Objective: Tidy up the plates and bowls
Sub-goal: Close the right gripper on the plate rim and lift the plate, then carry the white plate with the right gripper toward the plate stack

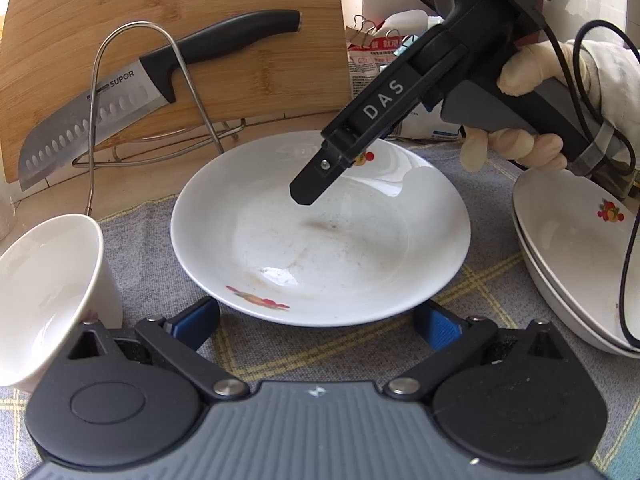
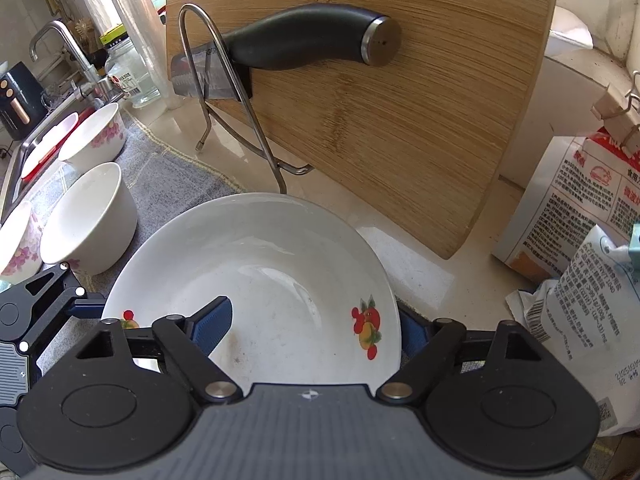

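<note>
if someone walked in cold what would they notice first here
The white plate with fruit prints sits mid-counter on a grey cloth, faintly smudged in its well. The right gripper straddles its rim, one finger inside the well and one outside. Behind, a big knife hangs in a wire rack against a bamboo cutting board, with white bowls to the left.
</note>
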